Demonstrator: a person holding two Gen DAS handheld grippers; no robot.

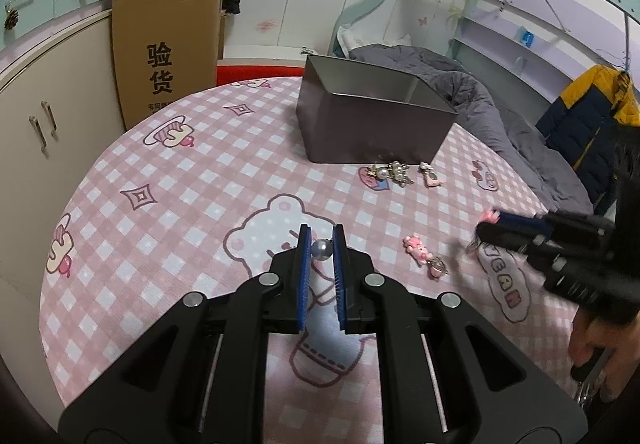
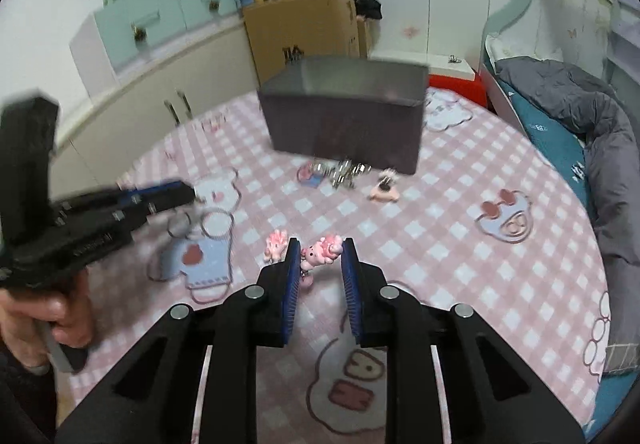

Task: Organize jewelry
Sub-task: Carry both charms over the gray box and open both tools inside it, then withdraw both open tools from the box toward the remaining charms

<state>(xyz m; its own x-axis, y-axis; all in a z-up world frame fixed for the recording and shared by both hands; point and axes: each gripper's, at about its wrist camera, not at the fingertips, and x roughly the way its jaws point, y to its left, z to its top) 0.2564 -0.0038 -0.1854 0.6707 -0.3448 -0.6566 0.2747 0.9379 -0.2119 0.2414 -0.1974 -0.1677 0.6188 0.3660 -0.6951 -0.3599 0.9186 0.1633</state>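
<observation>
My left gripper (image 1: 321, 238) is shut on a grey pearl piece (image 1: 321, 250) above the pink checked table (image 1: 192, 180). My right gripper (image 2: 320, 244) is shut on a pink charm (image 2: 321, 250) that hangs between its pads; in the left wrist view it (image 1: 490, 222) is blurred at the right. A dark open box (image 1: 372, 116) stands at the back of the table and also shows in the right wrist view (image 2: 344, 116). Pearl earrings (image 1: 390, 172) and a small pink piece (image 1: 430, 174) lie in front of it. Another pink charm (image 1: 424, 256) lies on the table.
A cardboard box (image 1: 168, 52) leans against cream cabinets (image 1: 44, 116) at the left. A bed with a grey duvet (image 1: 480, 100) and a yellow and navy jacket (image 1: 588, 112) lies right of the table. A second pink charm (image 2: 274, 244) lies left of my right fingers.
</observation>
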